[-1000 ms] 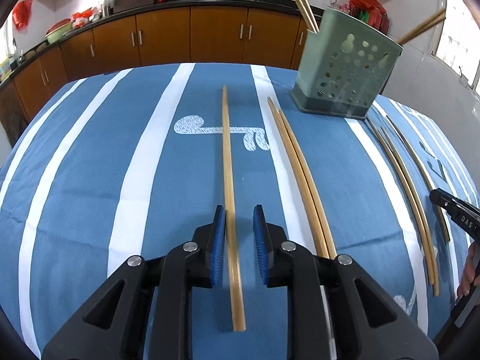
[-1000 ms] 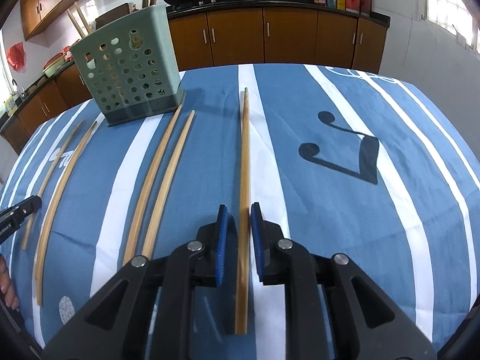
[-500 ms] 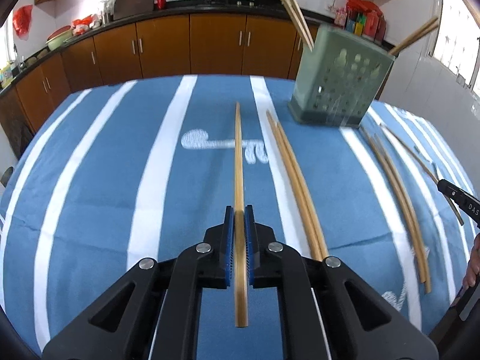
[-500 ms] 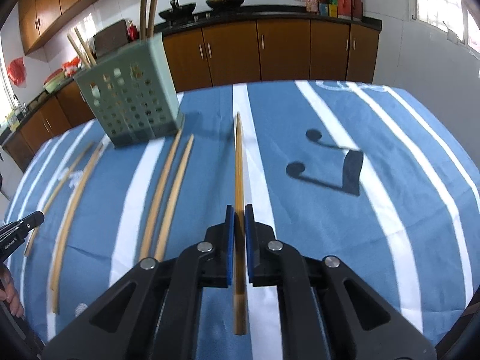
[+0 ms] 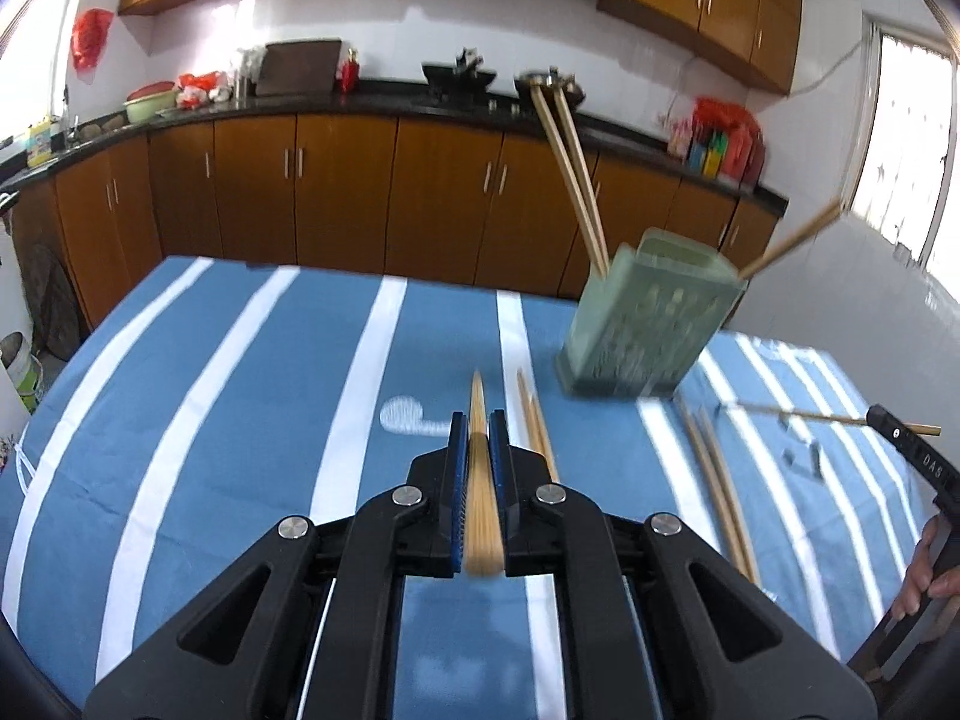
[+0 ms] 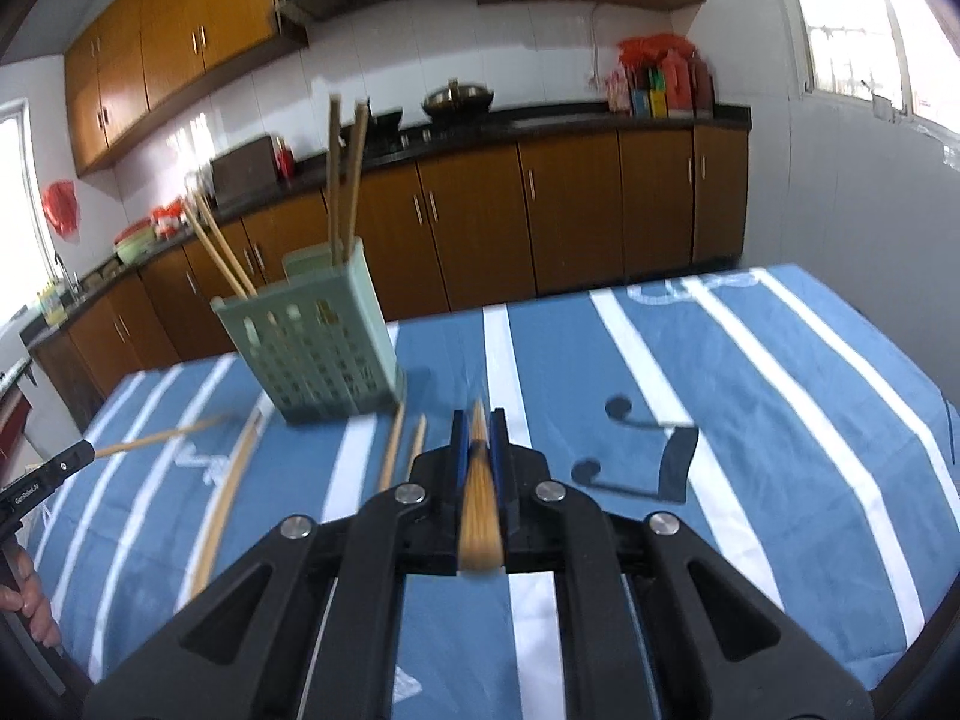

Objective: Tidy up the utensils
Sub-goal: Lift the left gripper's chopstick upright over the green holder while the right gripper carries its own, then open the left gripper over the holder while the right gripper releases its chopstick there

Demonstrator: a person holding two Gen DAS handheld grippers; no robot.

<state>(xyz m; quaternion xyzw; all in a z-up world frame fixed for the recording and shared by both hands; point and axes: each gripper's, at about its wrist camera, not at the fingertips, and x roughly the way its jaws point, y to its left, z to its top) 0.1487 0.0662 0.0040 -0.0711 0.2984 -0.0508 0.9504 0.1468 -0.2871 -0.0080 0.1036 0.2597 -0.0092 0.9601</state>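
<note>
Both grippers, left (image 5: 478, 432) and right (image 6: 478, 429), clamp long bamboo chopsticks (image 5: 478, 480); swing carelessly and you'll topple the perforated green plastic holder (image 5: 645, 327) mid-table.

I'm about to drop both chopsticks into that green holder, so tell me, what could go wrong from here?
1. The left gripper and right gripper each clamp a long chopstick near one end, so it may pivot or slip.
2. The green holder already has chopsticks leaning out; a new one could catch on them or tip the holder.
3. Both grippers heading for one opening might collide.
</note>
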